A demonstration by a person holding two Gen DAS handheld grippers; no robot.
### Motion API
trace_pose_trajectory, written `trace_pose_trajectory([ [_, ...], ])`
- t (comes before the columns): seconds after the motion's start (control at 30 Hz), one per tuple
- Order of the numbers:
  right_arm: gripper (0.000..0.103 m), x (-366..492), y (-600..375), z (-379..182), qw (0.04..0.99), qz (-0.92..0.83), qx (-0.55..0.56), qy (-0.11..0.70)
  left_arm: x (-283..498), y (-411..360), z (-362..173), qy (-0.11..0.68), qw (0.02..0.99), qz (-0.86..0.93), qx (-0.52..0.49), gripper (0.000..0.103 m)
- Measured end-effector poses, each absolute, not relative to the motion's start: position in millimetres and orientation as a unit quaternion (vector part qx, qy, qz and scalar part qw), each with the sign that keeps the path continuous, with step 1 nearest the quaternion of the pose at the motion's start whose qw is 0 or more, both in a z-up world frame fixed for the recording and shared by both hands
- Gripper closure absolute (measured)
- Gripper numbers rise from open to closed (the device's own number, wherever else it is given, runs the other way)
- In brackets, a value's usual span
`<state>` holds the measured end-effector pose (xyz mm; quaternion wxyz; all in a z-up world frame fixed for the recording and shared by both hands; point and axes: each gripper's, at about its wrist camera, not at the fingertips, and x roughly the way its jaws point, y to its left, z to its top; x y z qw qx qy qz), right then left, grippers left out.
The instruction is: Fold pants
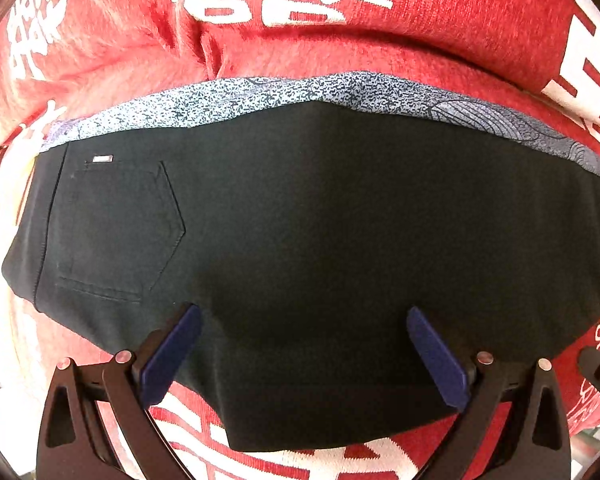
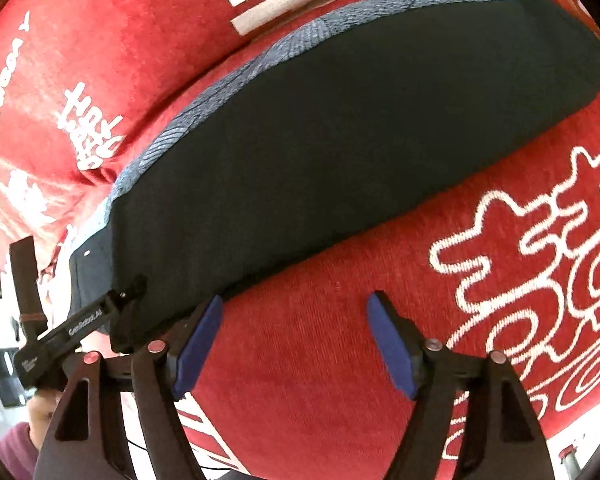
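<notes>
Dark pants (image 1: 320, 220) lie folded flat on a red blanket with white characters (image 1: 320, 48). A back pocket (image 1: 116, 232) shows at the left. A blue-grey patterned cloth (image 1: 340, 92) sticks out along the pants' far edge. My left gripper (image 1: 304, 356) is open, with its blue pads over the near edge of the pants and nothing between them. In the right wrist view the pants (image 2: 340, 140) stretch from lower left to upper right. My right gripper (image 2: 296, 344) is open over the red blanket (image 2: 300, 360), just beside the pants' near edge. The left gripper (image 2: 80, 332) shows at the lower left.
The blanket is wrinkled behind the pants (image 1: 180, 40). The blanket's edge and a bright floor area (image 2: 4, 320) show at the far left of the right wrist view. A person's hand (image 2: 40, 404) holds the left gripper.
</notes>
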<state>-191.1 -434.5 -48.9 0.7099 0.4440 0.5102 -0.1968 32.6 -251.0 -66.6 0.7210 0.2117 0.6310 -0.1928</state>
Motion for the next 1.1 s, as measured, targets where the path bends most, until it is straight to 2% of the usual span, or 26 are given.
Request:
trace_pose_trajectory([
  [0.3,0.017,-189.8,-435.4,-52.0,0.724,-0.154,0.445,0.503,19.0,-265.6,-64.8,0.624,0.729,-0.174,0.221,0.000],
  [0.4,0.008,-187.0,-434.1,-53.1,0.733,-0.128,0.441,0.502,14.9,-262.0,-59.8,0.619,0.734,-0.168,0.224,0.000],
  [0.47,0.000,-179.0,-427.4,-54.1,0.742,-0.099,0.417,0.516,12.3,-263.8,-61.1,0.616,0.737,-0.164,0.226,0.000],
  [0.57,0.000,-162.0,-409.9,-55.1,0.742,-0.088,0.338,0.572,11.0,-264.1,-59.9,0.613,0.739,-0.159,0.230,0.000],
  [0.67,0.000,-157.1,-400.5,-53.9,0.741,-0.077,0.304,0.594,10.3,-265.0,-58.4,0.614,0.737,-0.157,0.233,0.000],
  [0.83,0.000,-178.6,-426.4,-51.9,0.713,-0.060,0.407,0.568,11.3,-265.2,-59.4,0.605,0.742,-0.157,0.242,0.000],
  [1.1,0.000,-245.7,-498.0,-42.3,0.705,-0.149,0.463,0.516,9.6,-262.4,-60.0,0.602,0.751,-0.141,0.233,0.000],
])
